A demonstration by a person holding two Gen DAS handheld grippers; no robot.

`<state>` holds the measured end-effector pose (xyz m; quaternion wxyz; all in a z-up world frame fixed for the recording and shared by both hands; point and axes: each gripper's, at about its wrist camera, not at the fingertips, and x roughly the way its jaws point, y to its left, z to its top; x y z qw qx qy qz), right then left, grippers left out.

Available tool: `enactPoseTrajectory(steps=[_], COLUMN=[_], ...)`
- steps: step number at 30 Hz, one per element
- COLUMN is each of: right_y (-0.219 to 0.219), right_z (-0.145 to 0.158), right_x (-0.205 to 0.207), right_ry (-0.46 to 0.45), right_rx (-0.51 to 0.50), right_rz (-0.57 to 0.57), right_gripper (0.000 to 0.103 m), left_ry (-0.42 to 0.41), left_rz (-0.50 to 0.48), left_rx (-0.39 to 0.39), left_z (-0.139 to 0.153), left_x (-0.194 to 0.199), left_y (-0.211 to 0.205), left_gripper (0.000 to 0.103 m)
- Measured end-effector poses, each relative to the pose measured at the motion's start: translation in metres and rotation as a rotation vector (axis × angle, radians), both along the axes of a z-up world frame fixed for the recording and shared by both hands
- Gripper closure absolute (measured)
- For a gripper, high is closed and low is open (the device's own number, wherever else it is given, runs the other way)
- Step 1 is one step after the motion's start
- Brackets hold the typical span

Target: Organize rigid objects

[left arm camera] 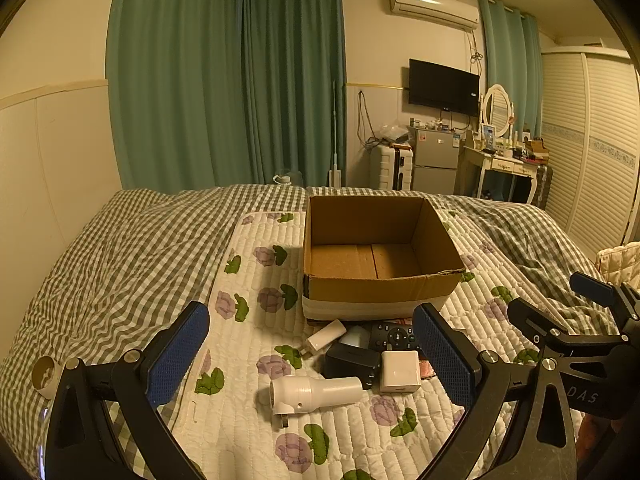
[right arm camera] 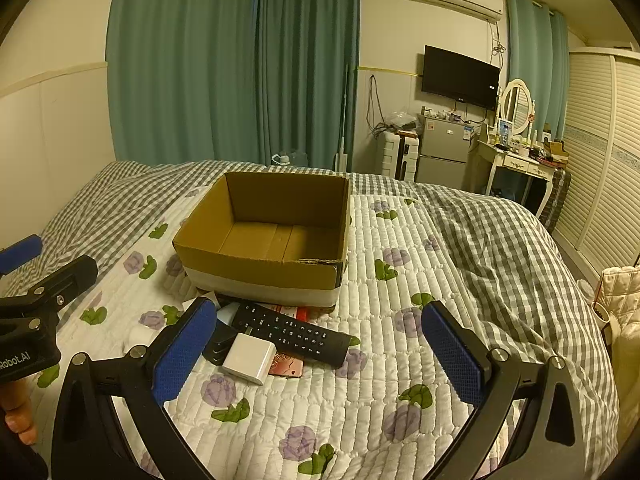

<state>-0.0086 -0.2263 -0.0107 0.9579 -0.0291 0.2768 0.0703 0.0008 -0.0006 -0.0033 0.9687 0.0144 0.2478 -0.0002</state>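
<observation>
L gripper jaws spread, white tube in L view only, R gripper jaws spread, remote full length there

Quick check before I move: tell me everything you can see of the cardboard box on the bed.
The cardboard box is brown corrugated card, open-topped, with no flaps showing and nothing inside; seams cross its bare floor. A pale band, possibly tape, wraps the base of its near wall, and the near rim is slightly frayed. It sits upright and level on the floral quilt, beyond both open hand-held grippers. The black remote and other small items lie against or just before its near wall; something red shows at its bottom edge.
</observation>
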Motion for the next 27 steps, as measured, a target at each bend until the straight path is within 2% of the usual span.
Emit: enactPoseTrajectory(steps=[27], right_y=[-0.0002], right_z=[0.0006], right_x=[-0.0015], right_ry=[0.001], right_rx=[0.001], right_rz=[-0.004], right_gripper=[0.0], left_ry=[0.002], left_rz=[-0.001], left_rx=[0.001], left_z=[-0.002], left_x=[-0.0005], left_y=[-0.0006], left_gripper=[0.0])
